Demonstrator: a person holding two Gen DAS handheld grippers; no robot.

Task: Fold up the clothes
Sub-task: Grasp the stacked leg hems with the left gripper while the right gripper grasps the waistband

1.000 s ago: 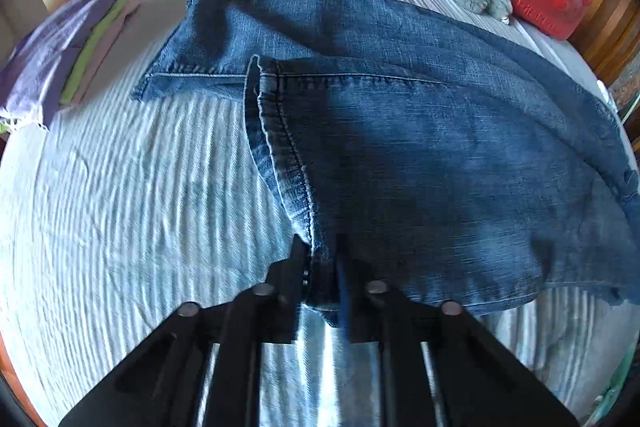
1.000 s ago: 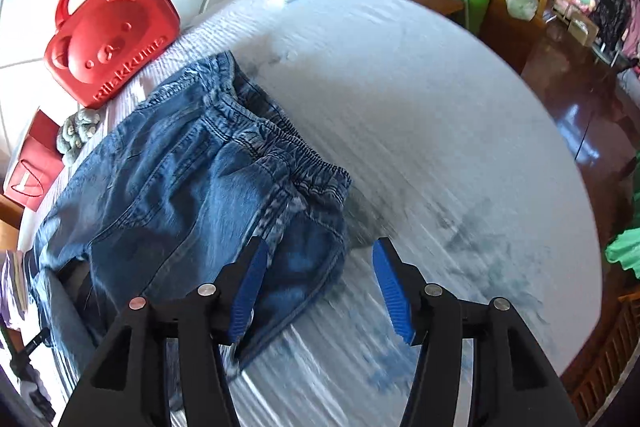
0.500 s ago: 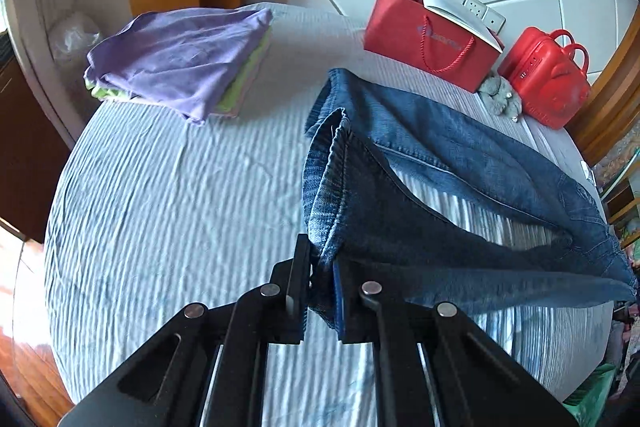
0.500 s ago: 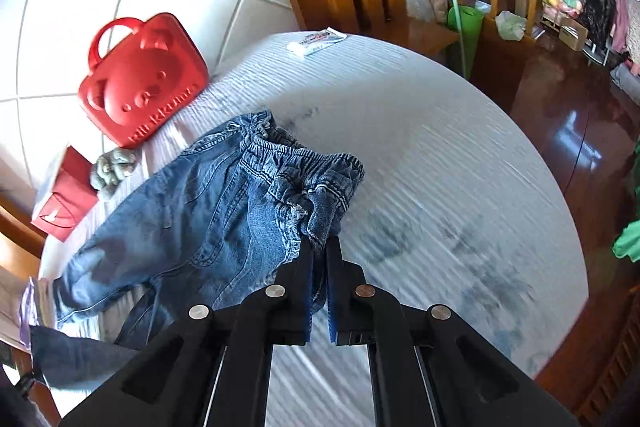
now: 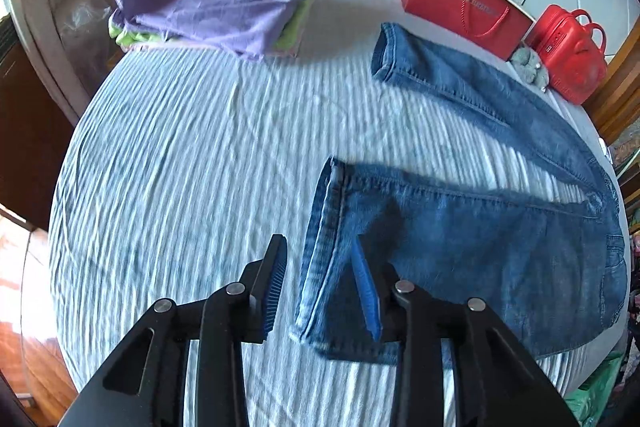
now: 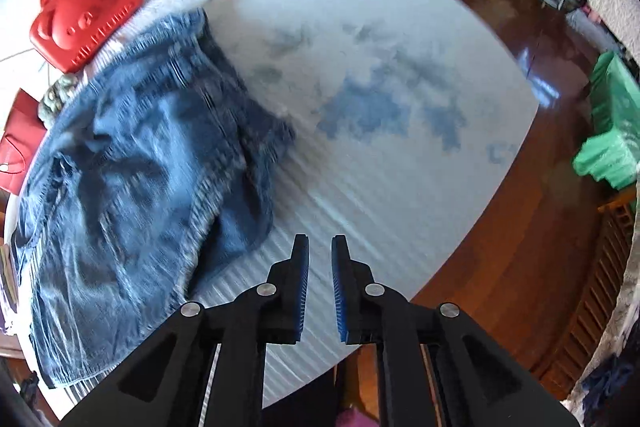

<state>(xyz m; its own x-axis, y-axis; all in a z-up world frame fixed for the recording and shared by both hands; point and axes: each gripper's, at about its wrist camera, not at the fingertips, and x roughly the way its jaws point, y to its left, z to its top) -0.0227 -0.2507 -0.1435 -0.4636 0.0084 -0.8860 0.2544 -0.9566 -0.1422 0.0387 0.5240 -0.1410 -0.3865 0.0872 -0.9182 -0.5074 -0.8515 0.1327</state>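
A pair of blue jeans (image 5: 480, 235) lies on the striped bed (image 5: 180, 167) with its two legs spread apart. The near leg's hem lies flat right under my left gripper (image 5: 320, 283). That gripper's jaws are opening and the pads (image 5: 274, 287) do not press the cloth. In the right wrist view the jeans' waist end (image 6: 140, 167) lies rumpled at the left. My right gripper (image 6: 320, 279) hovers over bare sheet to the right of it, its jaws opening a narrow gap with nothing between them.
A folded stack with a purple garment (image 5: 224, 3) on top sits at the bed's far left. A red paper bag (image 5: 464, 7), a grey plush toy (image 5: 528, 67) and a red bear case (image 5: 568, 55) line the headboard. Wooden floor (image 6: 520, 227) and a green bag (image 6: 612, 131) lie beyond the bed's edge.
Both grippers have let go of the jeans. The near leg, pulled away from the far one, now lies flat. The right gripper has moved right, off the waistband.
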